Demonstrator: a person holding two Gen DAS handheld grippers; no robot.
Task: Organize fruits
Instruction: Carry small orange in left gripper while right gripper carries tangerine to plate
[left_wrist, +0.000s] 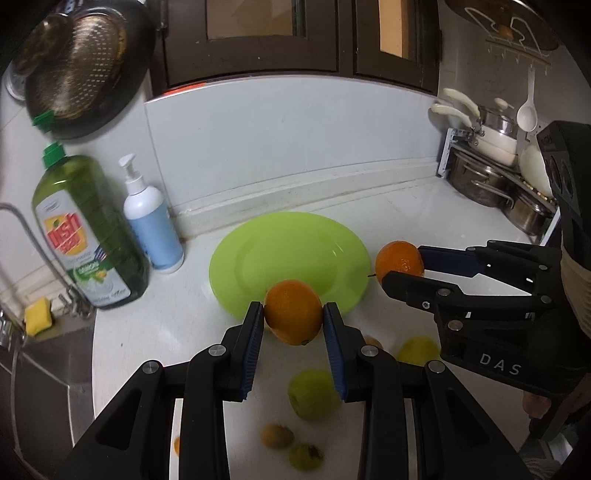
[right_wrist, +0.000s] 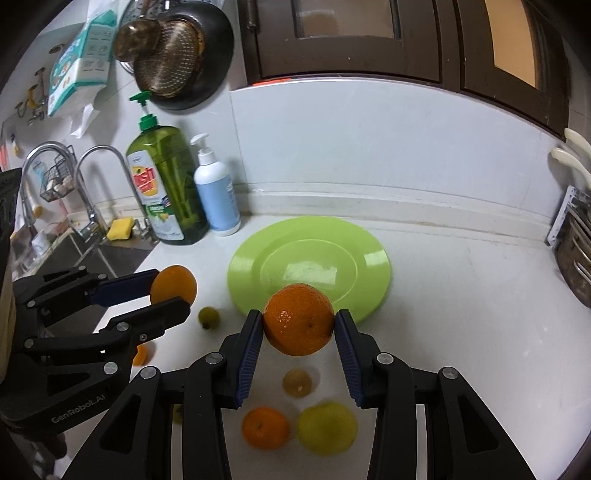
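My left gripper (left_wrist: 293, 314) is shut on an orange (left_wrist: 293, 312) and holds it above the counter at the near rim of the empty green plate (left_wrist: 258, 254). My right gripper (right_wrist: 299, 319) is shut on another orange (right_wrist: 298, 319), also at the plate's (right_wrist: 354, 254) near edge. Each gripper shows in the other's view: the right one (left_wrist: 400, 267) with its orange (left_wrist: 399, 260), the left one (right_wrist: 171, 291) with its orange (right_wrist: 173, 284). Loose fruit lies below: a green apple (left_wrist: 312, 393), a yellow apple (right_wrist: 327, 426), a small orange (right_wrist: 265, 427) and small brownish fruits (right_wrist: 297, 382).
A green dish soap bottle (left_wrist: 86, 229) and a white pump bottle (left_wrist: 151, 225) stand left of the plate by the sink (right_wrist: 110, 254) and faucet (right_wrist: 99, 177). Pots on a rack (left_wrist: 491, 177) stand at the right. A colander (left_wrist: 81, 66) hangs on the wall.
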